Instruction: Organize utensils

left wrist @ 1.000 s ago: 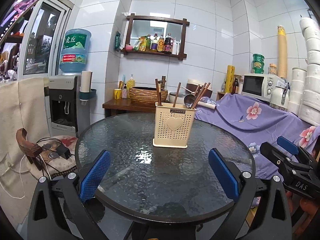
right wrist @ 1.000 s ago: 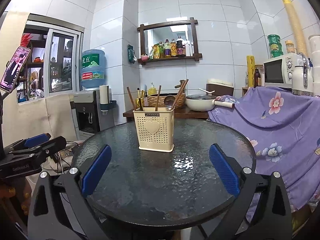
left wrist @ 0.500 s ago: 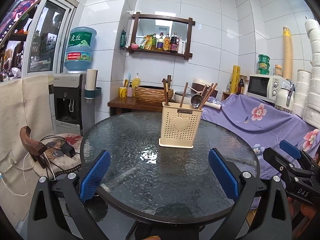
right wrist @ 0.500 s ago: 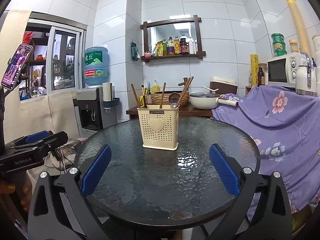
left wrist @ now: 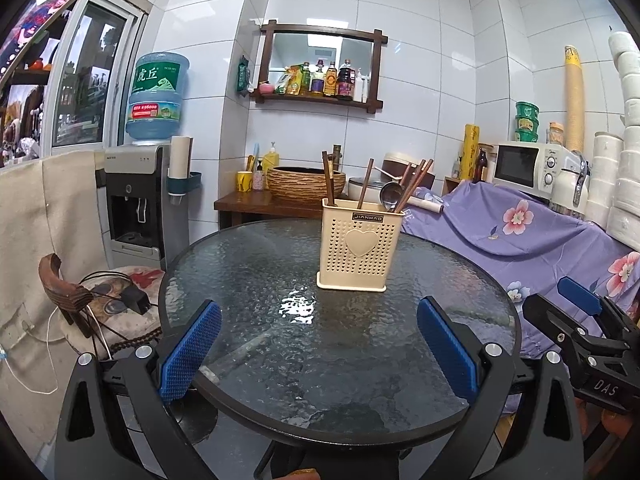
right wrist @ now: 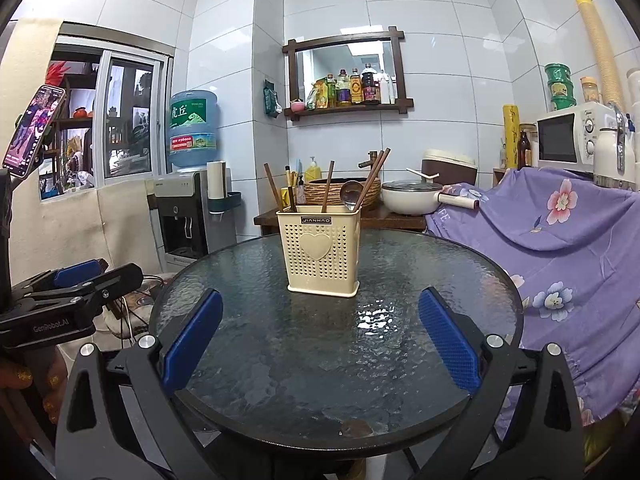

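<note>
Cream plastic, the utensil holder [left wrist: 355, 249] stood on the round glass table [left wrist: 280, 344], ahead of the left gripper [left wrist: 320, 344] and slightly to its right, well beyond the fingertips. Brown chopsticks [left wrist: 414, 184] and a metal ladle [left wrist: 389, 194] stuck up out of it. From the right gripper [right wrist: 320, 340] the holder [right wrist: 320, 256] sat straight ahead, apart from its blue pads [right wrist: 192, 338]. Both grippers hung with jaws spread wide and nothing between them.

Left claw [left wrist: 320, 356] agape, utensil holder [left wrist: 357, 249] upright on glass table [left wrist: 256, 344]
</note>
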A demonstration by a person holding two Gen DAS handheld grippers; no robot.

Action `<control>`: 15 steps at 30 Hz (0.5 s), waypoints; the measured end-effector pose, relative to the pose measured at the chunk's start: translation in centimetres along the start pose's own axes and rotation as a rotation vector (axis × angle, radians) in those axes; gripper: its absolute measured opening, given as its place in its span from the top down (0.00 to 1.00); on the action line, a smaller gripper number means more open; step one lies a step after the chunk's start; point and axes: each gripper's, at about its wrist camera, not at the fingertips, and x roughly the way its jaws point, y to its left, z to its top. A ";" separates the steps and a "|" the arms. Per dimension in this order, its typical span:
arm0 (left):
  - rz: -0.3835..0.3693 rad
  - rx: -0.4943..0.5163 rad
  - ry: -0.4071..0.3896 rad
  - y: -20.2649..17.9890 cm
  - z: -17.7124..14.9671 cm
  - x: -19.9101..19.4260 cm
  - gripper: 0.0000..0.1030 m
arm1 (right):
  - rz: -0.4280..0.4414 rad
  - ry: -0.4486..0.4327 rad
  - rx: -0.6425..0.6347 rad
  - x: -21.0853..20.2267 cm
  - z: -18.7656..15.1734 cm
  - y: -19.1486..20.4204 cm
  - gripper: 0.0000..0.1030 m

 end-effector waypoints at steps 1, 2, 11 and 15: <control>0.000 0.000 -0.001 0.0 0.0 0.0 0.06 | 0.001 0.000 0.000 0.0 0.0 0.0 0.06; 0.001 0.000 0.000 0.0 0.0 0.0 0.06 | 0.000 0.000 0.000 0.0 0.0 0.0 0.06; 0.008 0.004 0.007 0.2 -0.2 0.2 0.06 | 0.002 0.001 0.001 0.1 0.0 0.1 0.06; 0.016 0.010 0.003 0.2 -0.2 0.2 0.06 | 0.000 0.000 0.000 0.1 0.0 0.1 0.06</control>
